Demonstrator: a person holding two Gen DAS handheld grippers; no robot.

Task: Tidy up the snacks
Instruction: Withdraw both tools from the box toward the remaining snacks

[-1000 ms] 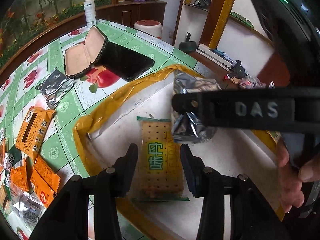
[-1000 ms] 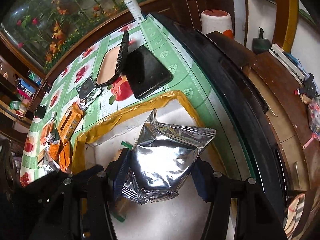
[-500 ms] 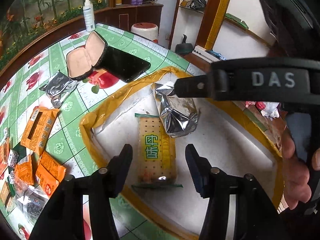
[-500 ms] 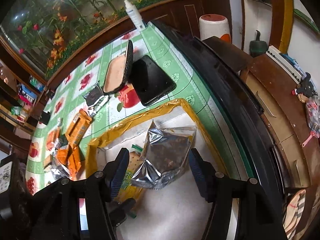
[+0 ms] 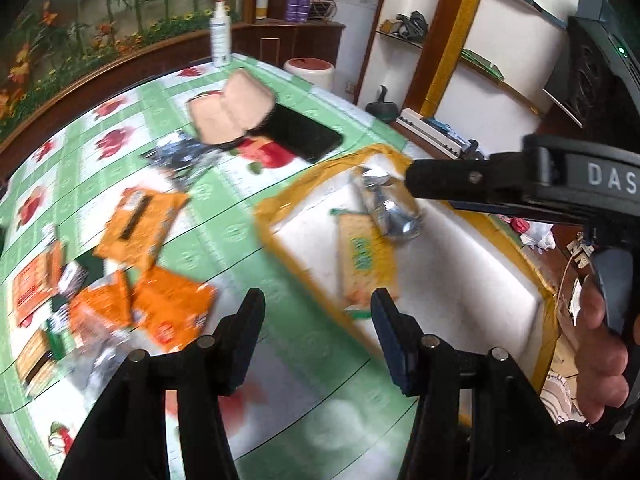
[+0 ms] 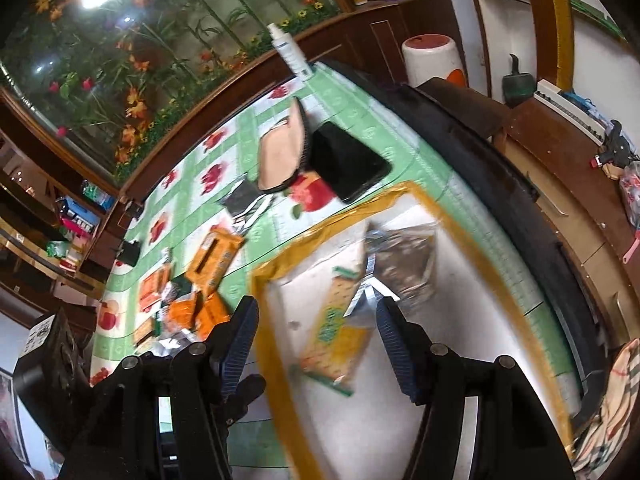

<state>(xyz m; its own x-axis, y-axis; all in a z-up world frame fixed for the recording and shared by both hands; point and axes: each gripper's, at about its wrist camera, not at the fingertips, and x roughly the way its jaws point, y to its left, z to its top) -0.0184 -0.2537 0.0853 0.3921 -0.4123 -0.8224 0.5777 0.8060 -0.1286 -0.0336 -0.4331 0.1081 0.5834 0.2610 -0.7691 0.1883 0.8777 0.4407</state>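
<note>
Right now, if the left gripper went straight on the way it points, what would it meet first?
Probably the bare tablecloth between the orange snack packets and the yellow-rimmed box. The left gripper is open and empty; blur makes depth uncertain.

The surface [image 5: 248, 236] wears a green-and-white checked cloth printed with red fruit. On it lie a white box with yellow-taped rim [image 5: 288, 204], a black phone [image 5: 304, 136] touching an open pink case [image 5: 232, 112], a silver packet [image 5: 180, 156], scattered orange snack packets [image 5: 140, 224] and a white bottle [image 5: 221, 34] standing at the far edge
</note>
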